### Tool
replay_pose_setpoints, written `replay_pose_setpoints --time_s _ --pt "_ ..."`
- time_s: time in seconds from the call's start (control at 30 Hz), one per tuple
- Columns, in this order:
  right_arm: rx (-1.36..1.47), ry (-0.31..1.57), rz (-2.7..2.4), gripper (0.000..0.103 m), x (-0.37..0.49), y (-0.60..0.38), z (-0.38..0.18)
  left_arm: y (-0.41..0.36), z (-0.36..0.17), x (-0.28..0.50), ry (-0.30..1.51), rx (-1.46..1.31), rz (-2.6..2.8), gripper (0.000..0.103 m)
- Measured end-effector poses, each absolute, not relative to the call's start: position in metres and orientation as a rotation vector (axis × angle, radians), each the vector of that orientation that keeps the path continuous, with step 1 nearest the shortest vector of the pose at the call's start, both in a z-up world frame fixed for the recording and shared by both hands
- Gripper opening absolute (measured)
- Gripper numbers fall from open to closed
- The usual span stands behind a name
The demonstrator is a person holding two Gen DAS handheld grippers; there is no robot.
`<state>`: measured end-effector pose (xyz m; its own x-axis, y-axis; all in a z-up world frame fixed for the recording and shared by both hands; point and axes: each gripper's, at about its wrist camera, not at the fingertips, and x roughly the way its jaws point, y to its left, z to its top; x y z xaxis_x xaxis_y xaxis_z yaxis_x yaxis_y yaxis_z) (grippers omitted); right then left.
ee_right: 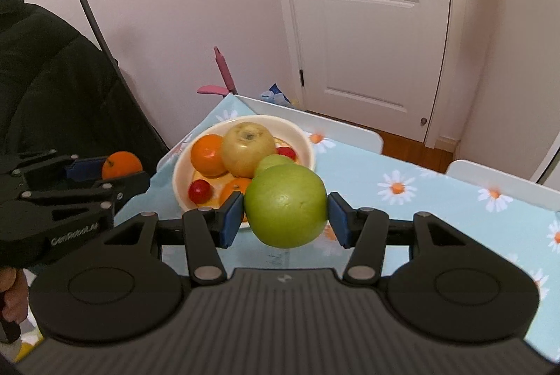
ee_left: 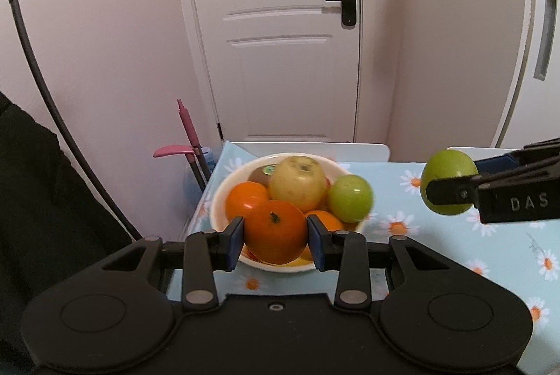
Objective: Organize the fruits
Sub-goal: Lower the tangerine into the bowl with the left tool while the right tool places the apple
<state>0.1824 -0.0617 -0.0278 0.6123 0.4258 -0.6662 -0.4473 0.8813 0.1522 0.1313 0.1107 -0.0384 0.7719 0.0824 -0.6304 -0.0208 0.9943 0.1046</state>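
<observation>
Oranges [ee_left: 275, 231] — four; green apples [ee_right: 285, 205] — two; one yellow apple [ee_right: 249, 149]; two red fruits [ee_right: 199, 192]; one kiwi [ee_left: 259, 175].

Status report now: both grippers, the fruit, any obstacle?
Left gripper shut on orange. Right gripper shut on green apple. Both held above table, near fruit bowl. No obstacle seen.

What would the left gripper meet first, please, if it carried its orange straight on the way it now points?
Probably the fruit bowl: the left gripper, shut on the orange, points down at it, likely reaching the yellow apple or the fruit around it first. Depth is unclear.
</observation>
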Motion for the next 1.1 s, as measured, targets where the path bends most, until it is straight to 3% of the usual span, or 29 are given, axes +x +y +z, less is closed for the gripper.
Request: replay_pose_setpoints --time_s 0.37,0.87,0.93,1.0,1.1 --pt "-0.004 0.809 0.437 0.067 0.189 0.0 -0.054 0.166 -0.06 0.174 0.724 0.12 -0.034 0.042" --pt "0.037 0.87 0.318 0.067 0.19 0.021 -0.085 0.186 -0.111 0.223 0.801 0.171 -0.183 0.043" --pt "0.038 0.868 0.31 0.067 0.189 0.019 -0.083 0.187 -0.112 0.222 0.793 0.18 -0.185 0.05" --pt "0.035 0.866 0.299 0.067 0.188 0.016 -0.08 0.188 -0.11 0.218 0.766 0.182 -0.187 0.082" --pt "0.028 0.86 0.29 0.067 0.187 0.013 -0.075 0.189 -0.105 0.212 0.741 0.182 -0.196 0.085"
